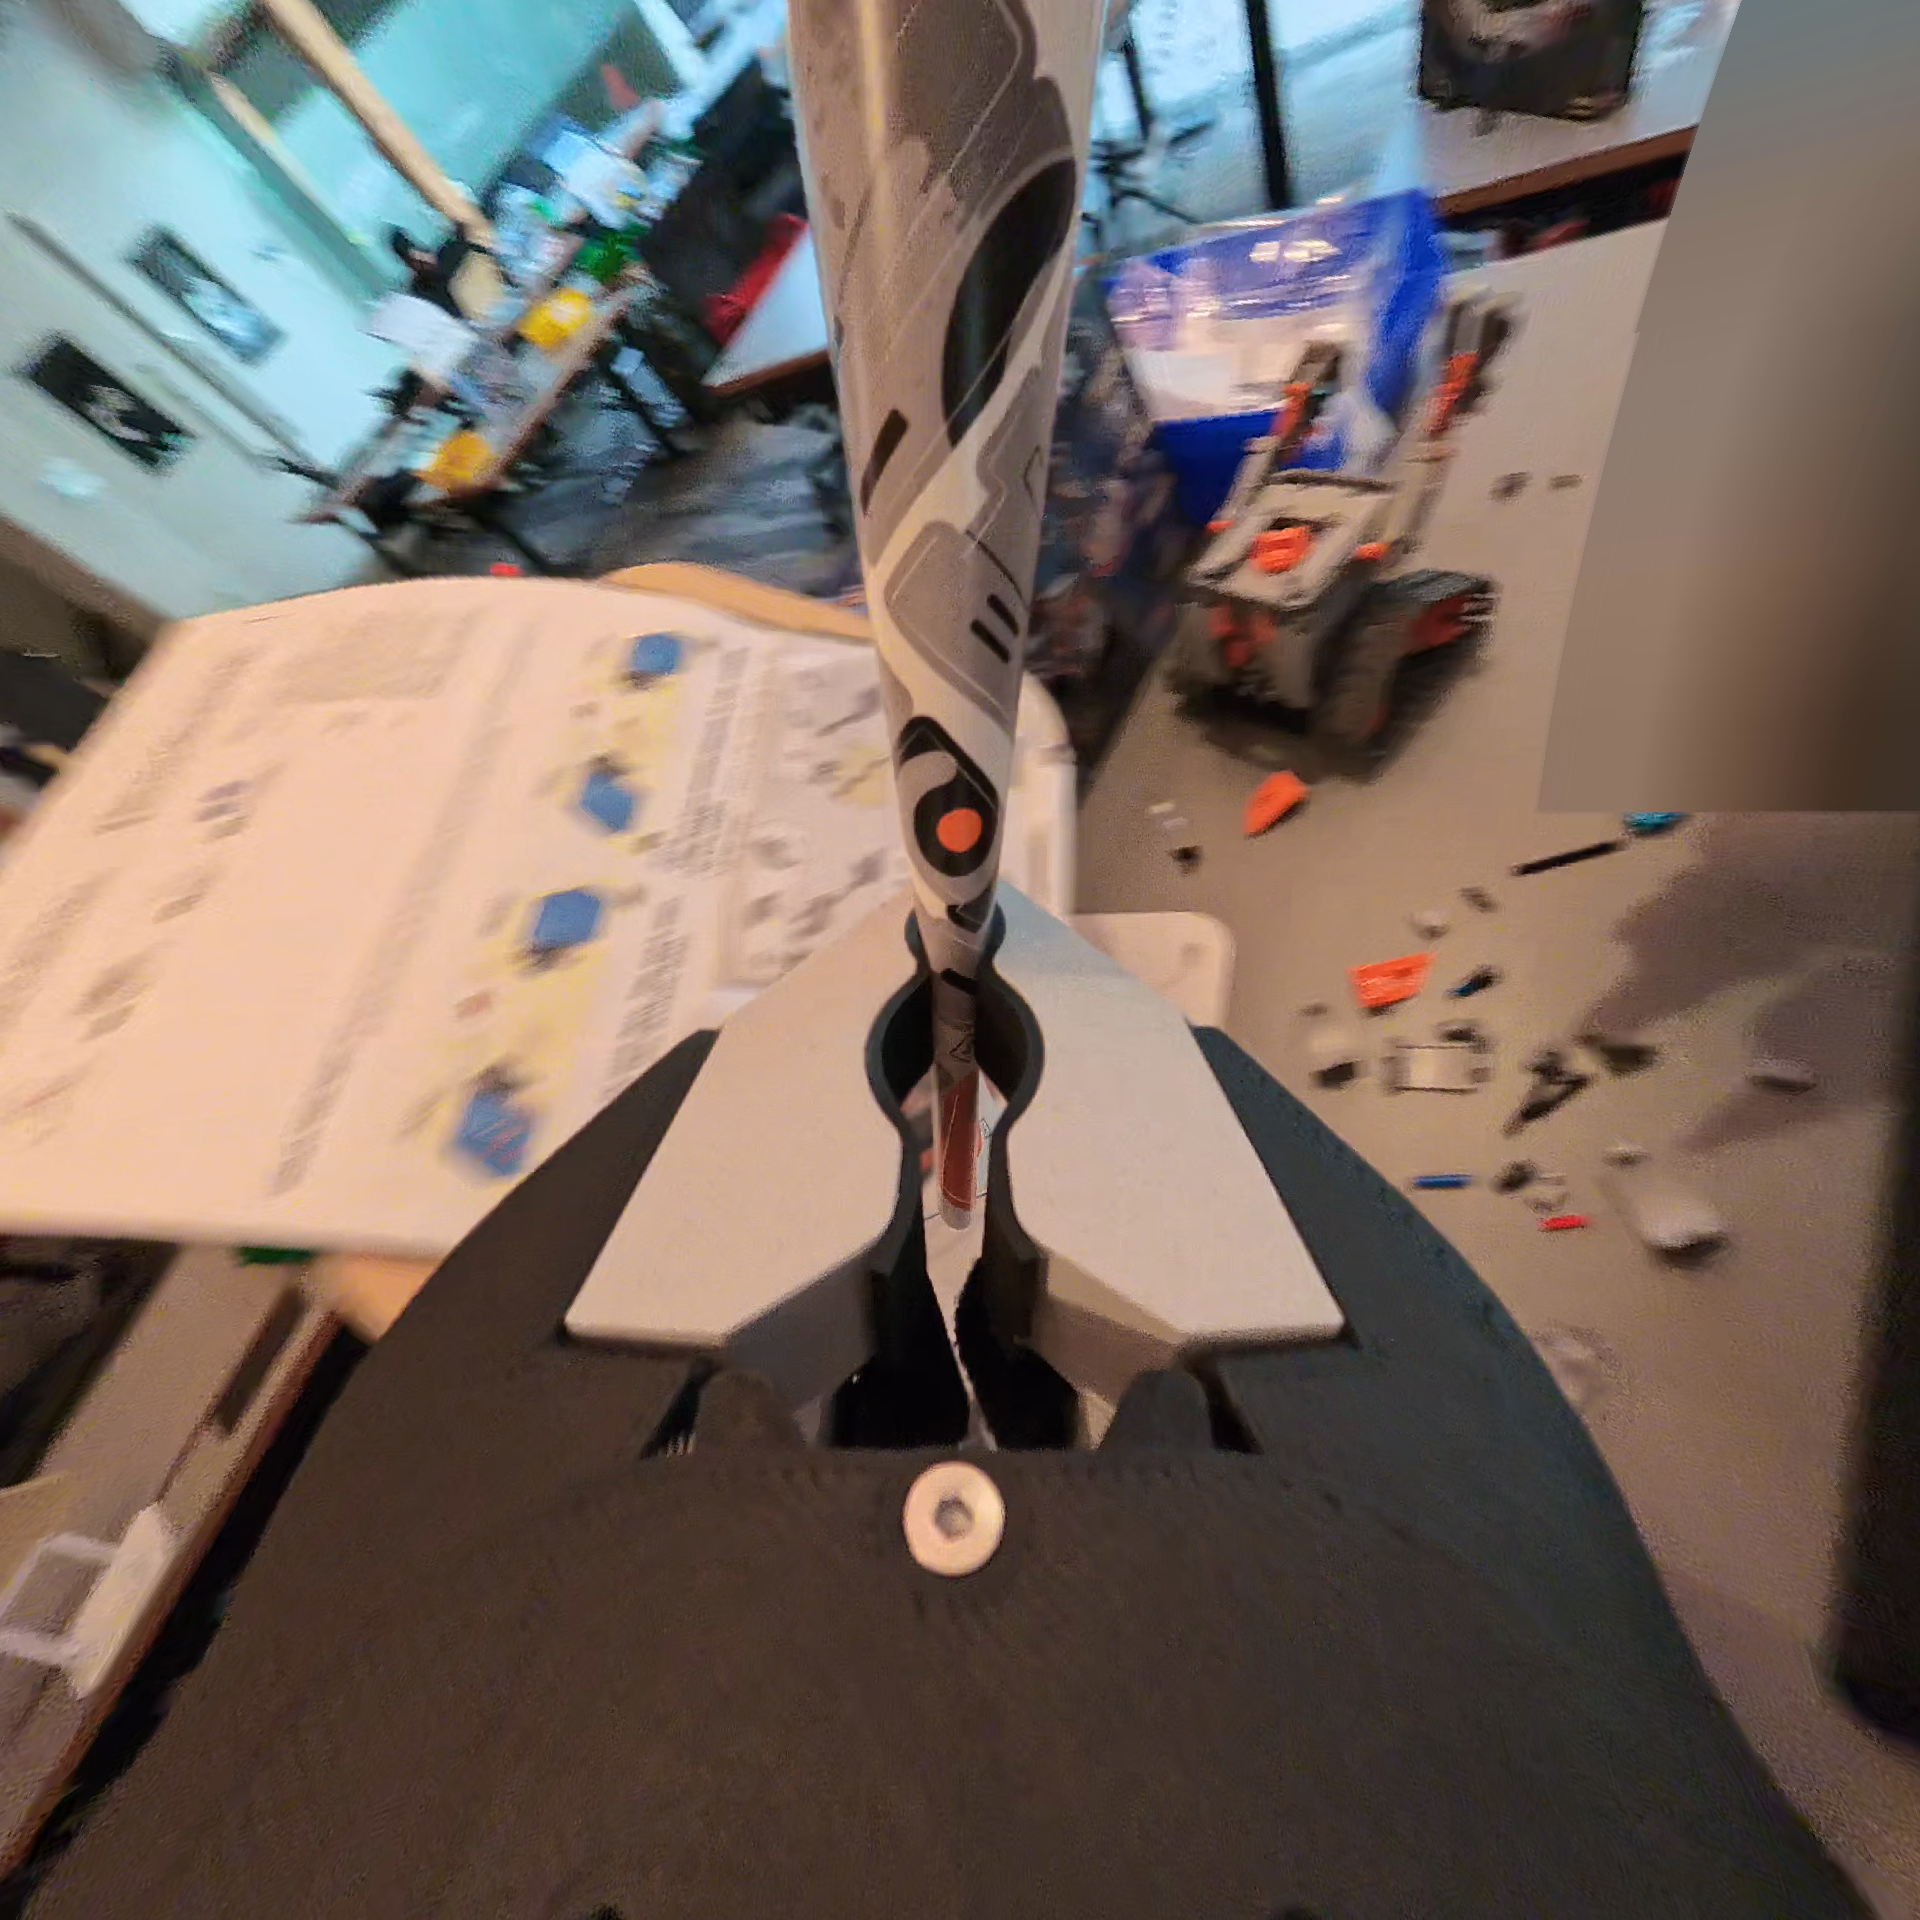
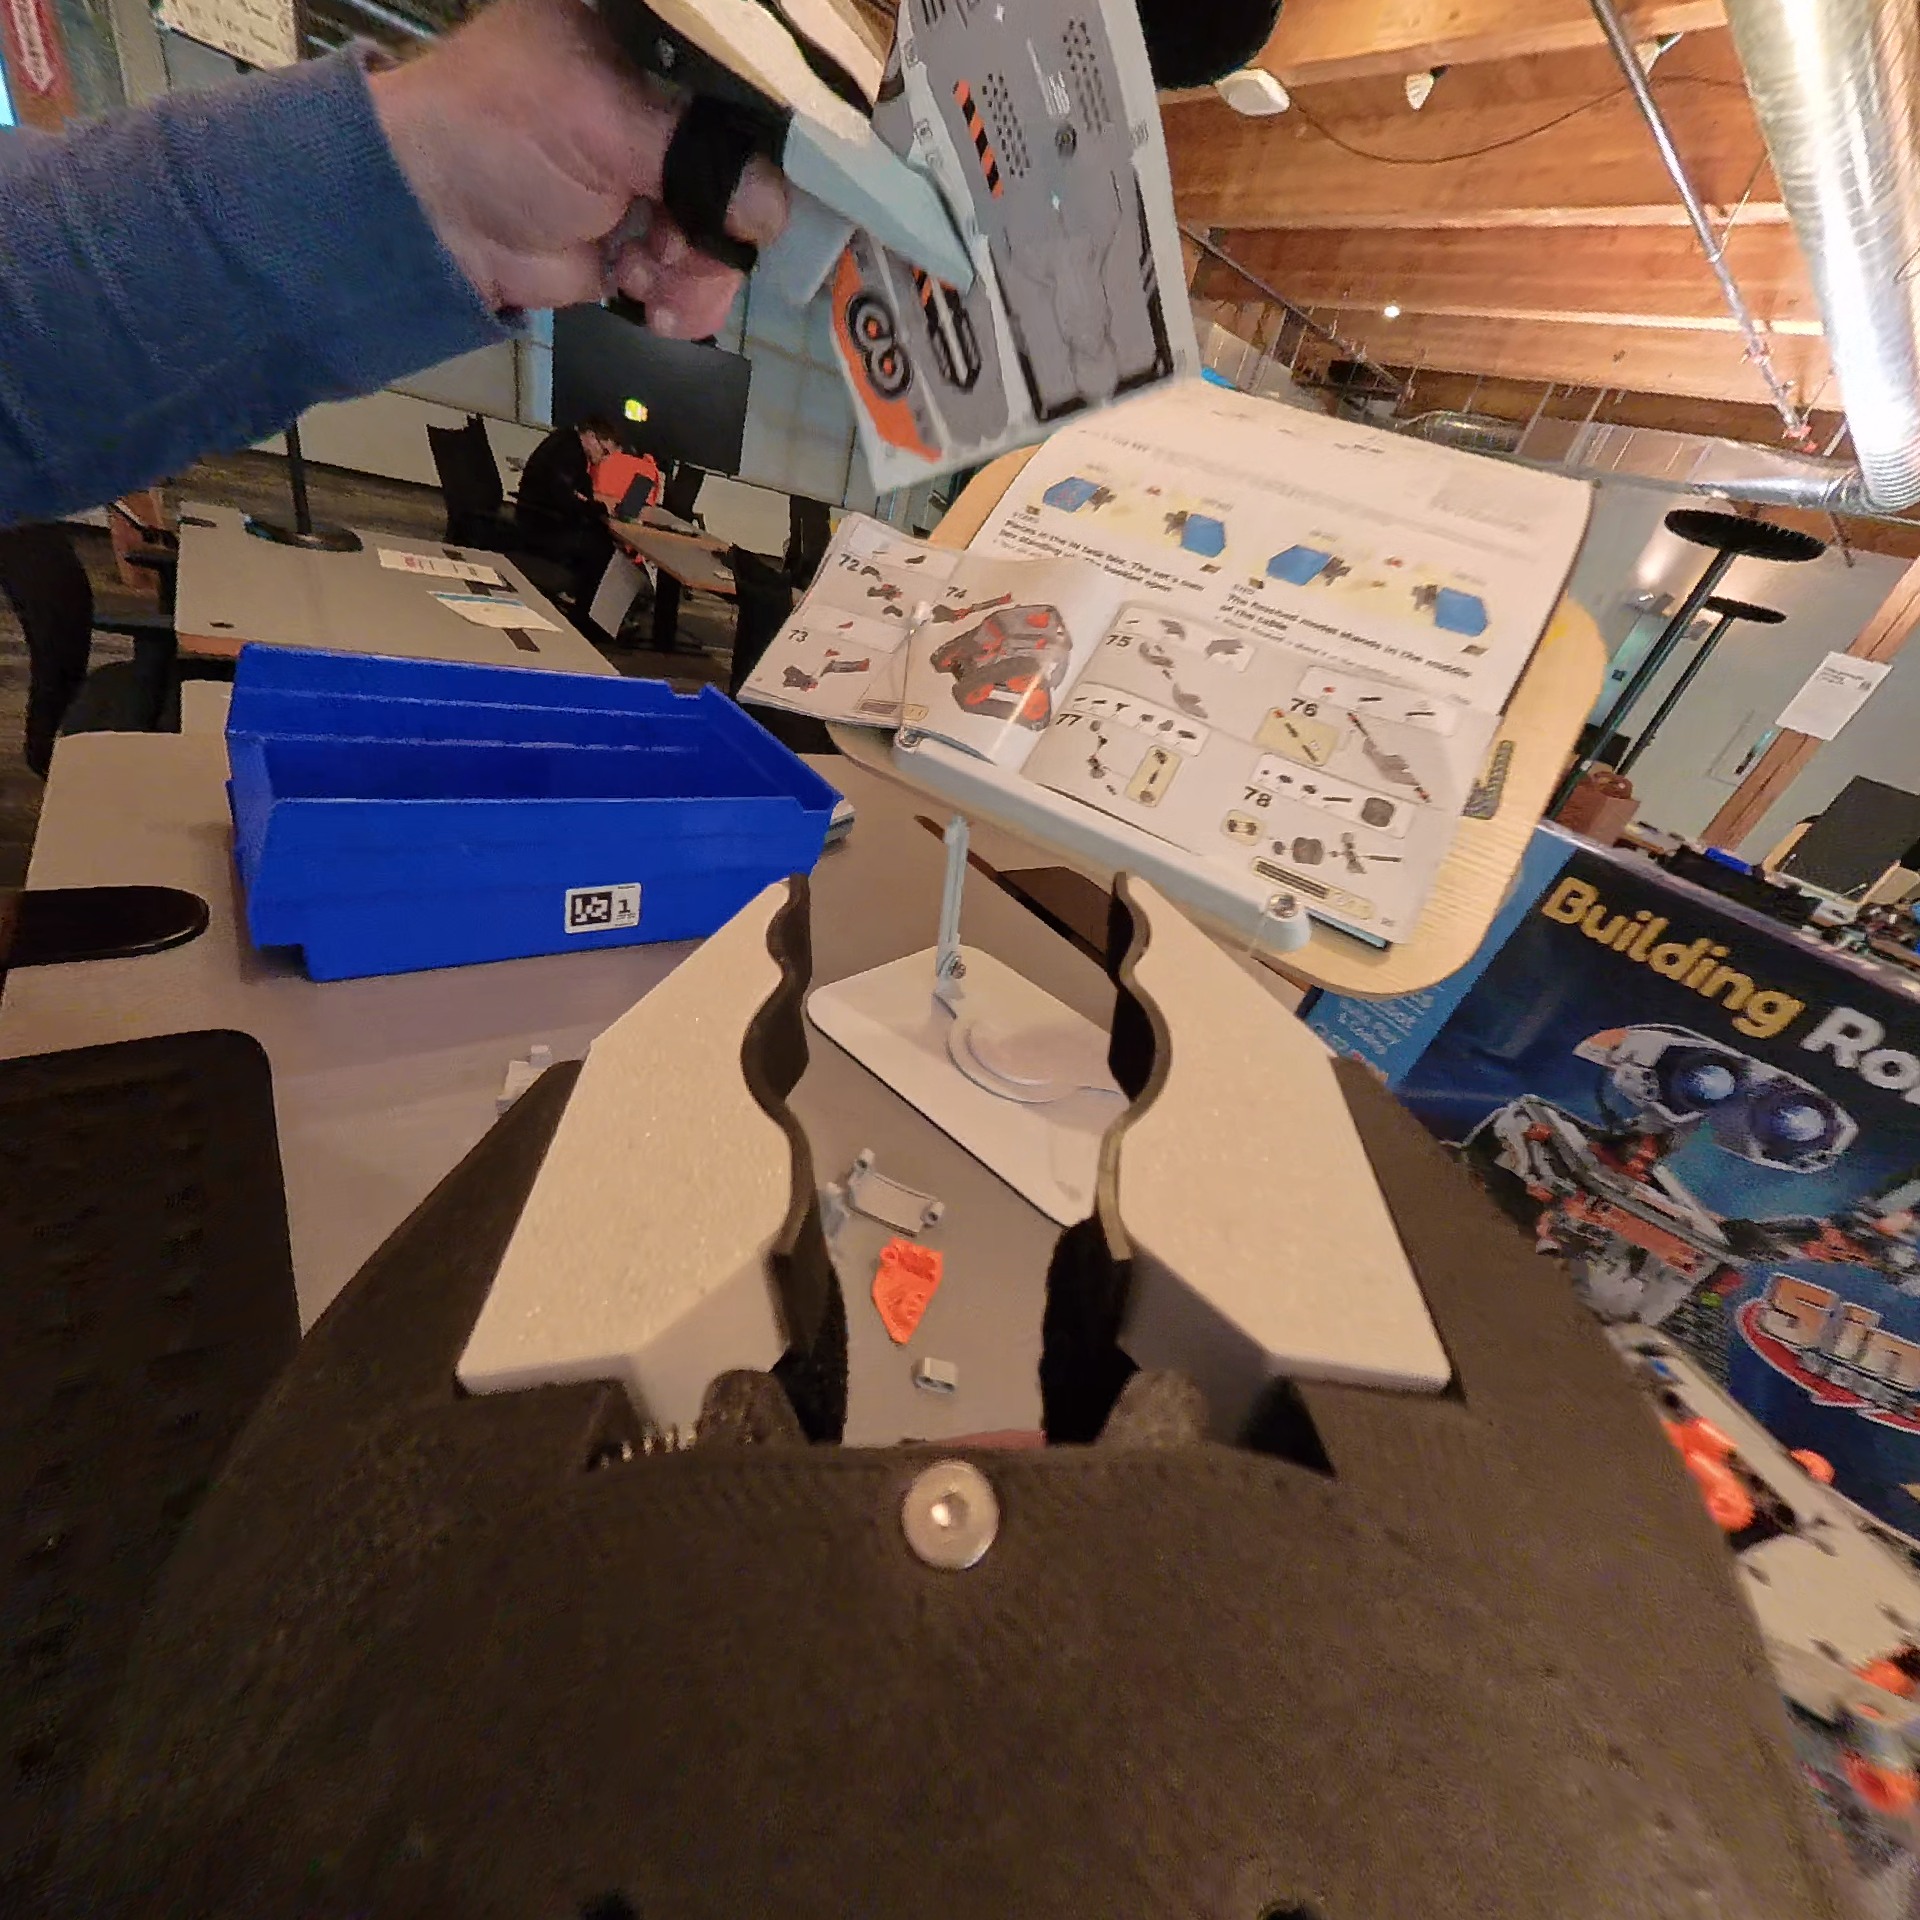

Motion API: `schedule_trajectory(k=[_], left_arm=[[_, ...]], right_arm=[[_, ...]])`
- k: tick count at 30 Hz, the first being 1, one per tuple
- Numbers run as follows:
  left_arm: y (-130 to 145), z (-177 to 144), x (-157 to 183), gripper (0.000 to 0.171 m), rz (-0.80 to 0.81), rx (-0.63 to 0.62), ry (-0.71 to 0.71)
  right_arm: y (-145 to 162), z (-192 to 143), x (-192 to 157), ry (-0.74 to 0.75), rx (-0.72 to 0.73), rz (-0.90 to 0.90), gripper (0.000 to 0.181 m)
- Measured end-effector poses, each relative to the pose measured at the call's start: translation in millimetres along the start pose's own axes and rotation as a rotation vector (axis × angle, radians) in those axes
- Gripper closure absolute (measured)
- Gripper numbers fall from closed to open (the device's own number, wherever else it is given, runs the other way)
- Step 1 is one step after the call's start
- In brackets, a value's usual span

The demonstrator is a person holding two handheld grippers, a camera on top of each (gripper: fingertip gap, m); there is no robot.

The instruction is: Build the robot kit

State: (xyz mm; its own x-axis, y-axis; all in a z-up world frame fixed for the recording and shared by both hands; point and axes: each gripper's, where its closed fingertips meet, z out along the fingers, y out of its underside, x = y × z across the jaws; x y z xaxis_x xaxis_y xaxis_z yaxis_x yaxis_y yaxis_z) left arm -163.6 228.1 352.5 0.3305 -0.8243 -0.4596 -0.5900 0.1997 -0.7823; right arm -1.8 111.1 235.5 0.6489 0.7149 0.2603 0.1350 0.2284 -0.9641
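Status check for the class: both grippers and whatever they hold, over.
Left gripper shut on sticker sheet, held aloft. Right gripper open, empty, above orange piece on table. Nothing between its fingers.

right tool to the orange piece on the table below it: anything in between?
Nothing visible. The right tool is open and empty, and the orange piece lies on the bare table in the gap between its fingers, with small grey parts beside it. The sticker sheet, held in the left tool, hangs well above.

Blue bin [image 2: 520, 821], instruction booklet [image 2: 1174, 727] on stand, scattered small parts [image 1: 1455, 1049].
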Motion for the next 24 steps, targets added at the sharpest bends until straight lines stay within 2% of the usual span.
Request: schedule_trajectory(k=[1,3,5,6,8,11,14,15,18,21,23,24], left_arm=[[-7,16,29,0.171,-0.011,-0.031,0.077],[-23,44,75,0.171,-0.026,-0.045,0.144],[-27,71,128,0.171,-0.096,-0.092,0.274],[-29,82,143,0.171,-0.114,-0.09,0.275],[-27,99,180,0.171,-0.218,-0.095,0.374],[-21,114,214,0.171,-0.322,-0.088,0.461],[-18,125,237,0.171,-0.402,-0.069,0.514],[-16,128,244,0.171,-0.415,-0.077,0.526],[-19,134,255,0.171,-0.467,-0.016,0.544],[-13,141,249,0.161,-0.526,0.035,0.48],[-12,142,245,0.138,-0.587,0.097,0.464],[-12,139,242,0.137,-0.602,0.141,0.453]], right_arm=[[-2,-5,6,0.001,0.002,-0.002,0.122],[-7,-14,16,-0.001,0.02,0.008,0.121],[-8,-21,27,0.002,0.03,0.029,0.119],[-10,-24,31,-0.007,0.043,0.046,0.118],[-7,-28,40,-0.015,0.033,0.083,0.116],[8,-31,45,-0.067,-0.018,0.139,0.12],[24,-34,37,-0.179,-0.056,0.228,0.133],[28,-37,31,-0.232,-0.07,0.241,0.151],[39,-44,21,-0.321,-0.094,0.273,0.181],[43,-48,19,-0.352,-0.089,0.299,0.181],[42,-50,22,-0.353,-0.071,0.33,0.181],[40,-51,23,-0.358,-0.055,0.338,0.181]])
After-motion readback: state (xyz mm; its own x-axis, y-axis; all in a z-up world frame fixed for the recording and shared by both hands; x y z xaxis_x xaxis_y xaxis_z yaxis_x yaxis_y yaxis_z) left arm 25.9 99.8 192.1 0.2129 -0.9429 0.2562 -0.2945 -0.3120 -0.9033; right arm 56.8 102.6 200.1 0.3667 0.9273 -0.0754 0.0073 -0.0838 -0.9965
